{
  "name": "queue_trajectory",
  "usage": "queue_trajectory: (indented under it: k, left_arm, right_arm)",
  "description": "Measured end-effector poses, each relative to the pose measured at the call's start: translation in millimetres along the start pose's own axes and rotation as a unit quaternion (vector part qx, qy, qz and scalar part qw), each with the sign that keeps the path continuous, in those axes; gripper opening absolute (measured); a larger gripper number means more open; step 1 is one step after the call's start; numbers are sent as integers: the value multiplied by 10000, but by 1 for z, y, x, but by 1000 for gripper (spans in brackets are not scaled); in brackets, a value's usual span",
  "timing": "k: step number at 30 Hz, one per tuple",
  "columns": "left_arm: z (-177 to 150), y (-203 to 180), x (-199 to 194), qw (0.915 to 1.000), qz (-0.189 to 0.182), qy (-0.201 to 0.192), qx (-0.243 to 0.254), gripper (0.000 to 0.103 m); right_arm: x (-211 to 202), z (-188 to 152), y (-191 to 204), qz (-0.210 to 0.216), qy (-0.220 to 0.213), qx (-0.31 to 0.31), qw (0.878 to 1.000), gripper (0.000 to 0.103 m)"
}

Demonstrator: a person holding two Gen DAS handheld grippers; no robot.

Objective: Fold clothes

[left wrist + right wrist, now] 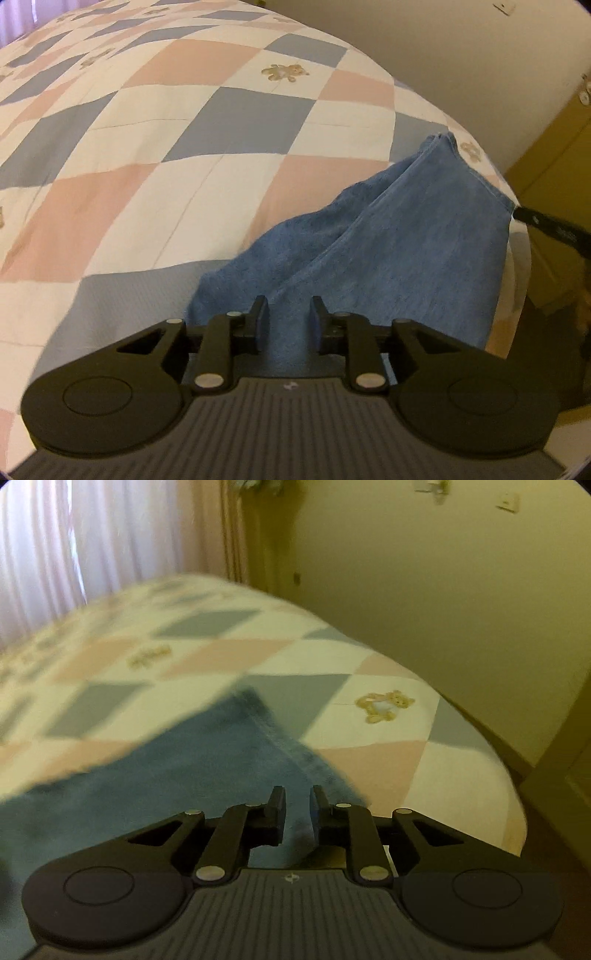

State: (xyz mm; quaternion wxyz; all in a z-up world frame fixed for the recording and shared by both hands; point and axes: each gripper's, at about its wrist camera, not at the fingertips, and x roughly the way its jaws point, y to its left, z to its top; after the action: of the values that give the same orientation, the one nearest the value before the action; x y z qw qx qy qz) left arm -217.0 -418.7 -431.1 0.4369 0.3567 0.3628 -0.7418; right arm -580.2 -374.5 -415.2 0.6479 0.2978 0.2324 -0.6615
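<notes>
L tool (286, 321): jaws narrow, clenched on a bunched fold of the blue denim garment (399, 251). R tool (297, 812): same, pinching the cloth's near edge. Garment lies on the checked quilt (155, 155) of the bed, near its edge. Long axis runs away from both tools, fwd & slightly right in L view. R tool's tip (546, 223) shows at garment's right side. Neither hand's nearer; next fold prob. goes away along that axis.
</notes>
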Motion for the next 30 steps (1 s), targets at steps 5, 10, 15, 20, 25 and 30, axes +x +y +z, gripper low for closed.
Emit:
queue_trajectory:
  k: [5, 10, 15, 20, 25, 30]
  left_arm:
    - [-14, 20, 14, 9983, -224, 161, 509, 18]
    - [-12, 34, -3, 9903, -544, 121, 1270, 18]
    - [-30, 64, -5, 9834, -541, 288, 1708, 23]
    - [-40, 68, -13, 9729, -569, 165, 2233, 28]
    - [-75, 56, -50, 9140, -367, -186, 4036, 28]
    - [-144, 36, -50, 7439, 180, -901, 6619, 43]
  right_arm:
    - [-47, -54, 86, 529, 284, 271, 9978, 18]
    - [-44, -112, 157, -40, 847, 27, 9964, 20]
    - [-94, -111, 191, -188, 221, 288, 9992, 20]
    - [-77, -148, 227, -361, 888, -272, 9950, 21]
    - [-115, -152, 252, -602, 489, -528, 9956, 39]
    - [-129, -193, 310, -741, 430, -2175, 9723, 57]
